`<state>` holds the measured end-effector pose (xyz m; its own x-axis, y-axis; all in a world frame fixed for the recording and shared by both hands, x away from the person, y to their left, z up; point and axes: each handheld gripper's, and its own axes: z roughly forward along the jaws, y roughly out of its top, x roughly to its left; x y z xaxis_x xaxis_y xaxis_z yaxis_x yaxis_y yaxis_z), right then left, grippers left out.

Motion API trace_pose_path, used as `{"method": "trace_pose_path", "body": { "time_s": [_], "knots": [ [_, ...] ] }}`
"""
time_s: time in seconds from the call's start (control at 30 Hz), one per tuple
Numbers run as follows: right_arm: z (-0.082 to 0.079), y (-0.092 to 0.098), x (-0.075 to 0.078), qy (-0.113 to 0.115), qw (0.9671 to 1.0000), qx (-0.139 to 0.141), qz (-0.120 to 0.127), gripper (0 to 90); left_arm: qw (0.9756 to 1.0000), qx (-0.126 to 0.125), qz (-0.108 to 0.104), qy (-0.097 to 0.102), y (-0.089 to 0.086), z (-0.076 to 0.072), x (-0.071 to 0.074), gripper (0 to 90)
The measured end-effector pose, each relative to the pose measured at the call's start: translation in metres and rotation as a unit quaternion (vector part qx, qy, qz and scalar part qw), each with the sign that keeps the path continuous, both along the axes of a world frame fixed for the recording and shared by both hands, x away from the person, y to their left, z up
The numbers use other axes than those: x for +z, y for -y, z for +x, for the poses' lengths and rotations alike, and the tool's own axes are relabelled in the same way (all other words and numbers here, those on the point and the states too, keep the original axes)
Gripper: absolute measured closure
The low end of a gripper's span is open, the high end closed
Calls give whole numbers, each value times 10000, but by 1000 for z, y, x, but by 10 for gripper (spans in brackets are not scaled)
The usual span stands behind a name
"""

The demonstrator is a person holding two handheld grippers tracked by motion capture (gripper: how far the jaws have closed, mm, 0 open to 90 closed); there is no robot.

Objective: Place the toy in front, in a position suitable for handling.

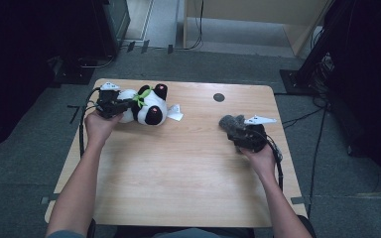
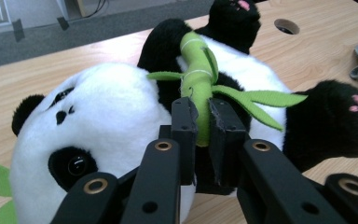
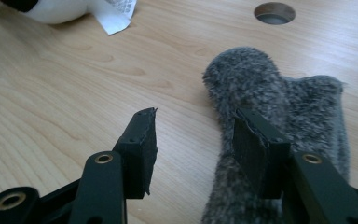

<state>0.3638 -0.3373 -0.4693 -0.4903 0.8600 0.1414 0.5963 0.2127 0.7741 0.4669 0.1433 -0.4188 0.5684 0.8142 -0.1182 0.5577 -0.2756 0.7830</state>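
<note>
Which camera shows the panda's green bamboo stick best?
The left gripper view: the green felt bamboo stalk looms close, pinched by the left gripper. The high view shows it as a tiny green fleck on the black-and-white plush panda.

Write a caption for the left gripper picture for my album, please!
The left gripper pinches the green bamboo stalk on a toy panda lying on the wooden table.

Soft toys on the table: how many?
2. Panda at the far left, its green bamboo clamped in the left gripper; grey plush at the right, by the right gripper.
</note>
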Motion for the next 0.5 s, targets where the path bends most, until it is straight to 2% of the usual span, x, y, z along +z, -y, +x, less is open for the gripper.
{"method": "trace_pose_path", "body": {
  "time_s": [0.03, 0.07, 0.13, 0.2, 0.33, 0.5],
  "knots": [
    [0, 2, 0, 11, 10000, -30, 19, 506, 9999, -11, -3, 131, 1, -3, 5, 826],
    [0, 2, 0, 11, 10000, -30, 19, 506, 9999, -11, -3, 131, 1, -3, 5, 829],
    [0, 5, 1, 29, 10000, -75, 36, 506, 9995, 19, -231, 208, 0, -6, 11, 832],
    [0, 7, 2, 51, 9999, -99, 39, 506, 9991, 37, -289, 300, 1, -10, 17, 836],
    [1, 7, 1, 56, 9999, -106, 16, 505, 9992, 6, -331, 229, 4, -13, 23, 839],
    [3, 8, 1, 84, 9998, -148, -62, 505, 9988, -50, -373, 311, 10, -20, 34, 839]
  ]
}}
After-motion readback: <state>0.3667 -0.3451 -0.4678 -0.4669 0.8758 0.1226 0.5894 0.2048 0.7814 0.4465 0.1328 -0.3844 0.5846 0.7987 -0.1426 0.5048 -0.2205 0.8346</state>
